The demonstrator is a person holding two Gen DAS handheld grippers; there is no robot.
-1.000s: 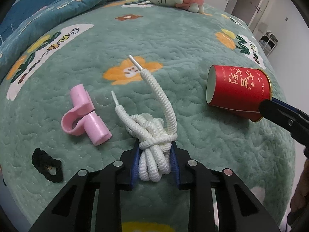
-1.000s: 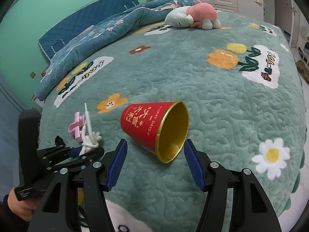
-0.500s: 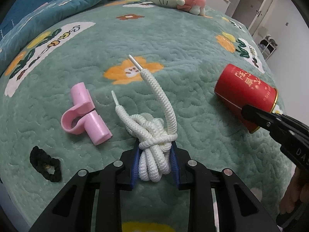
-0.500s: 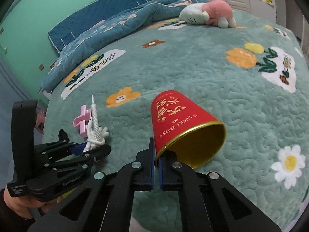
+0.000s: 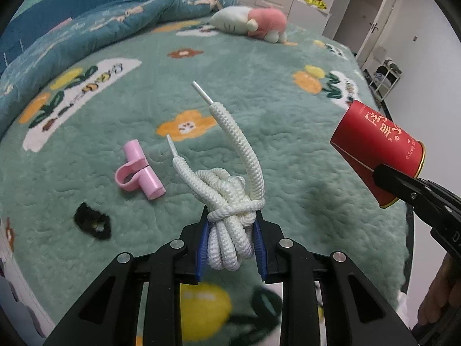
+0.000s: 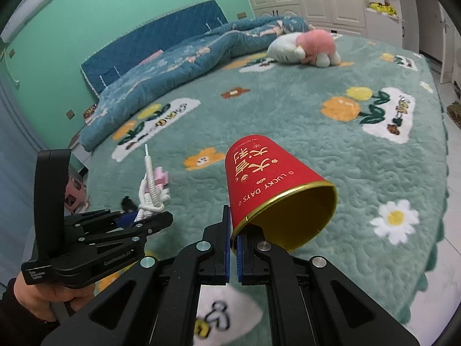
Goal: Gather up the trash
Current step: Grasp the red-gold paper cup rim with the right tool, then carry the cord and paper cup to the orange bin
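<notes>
My left gripper (image 5: 230, 240) is shut on a knotted bundle of white rope (image 5: 229, 201), held clear above the green bed cover; its two stiff ends stick up. The rope (image 6: 149, 190) and left gripper (image 6: 144, 222) also show at the left of the right wrist view. My right gripper (image 6: 234, 239) is shut on the gold rim of a red paper cup (image 6: 268, 184), which hangs lifted off the bed with its mouth toward the camera. In the left wrist view the cup (image 5: 374, 152) sits at the right, pinched by the right gripper's fingers (image 5: 403, 184).
A pink plastic clip (image 5: 138, 170) and a black hair tie (image 5: 92, 222) lie on the green flowered bed cover (image 5: 259, 72) at the left. A plush toy (image 5: 250, 23) and a bunched blue quilt (image 5: 100, 28) lie at the far side. The bed's edge and floor (image 6: 452, 230) are at the right.
The right gripper closed on the cup's rim and lifted it off the bed. The left gripper rose with the rope, so the clip and hair tie look farther below.
</notes>
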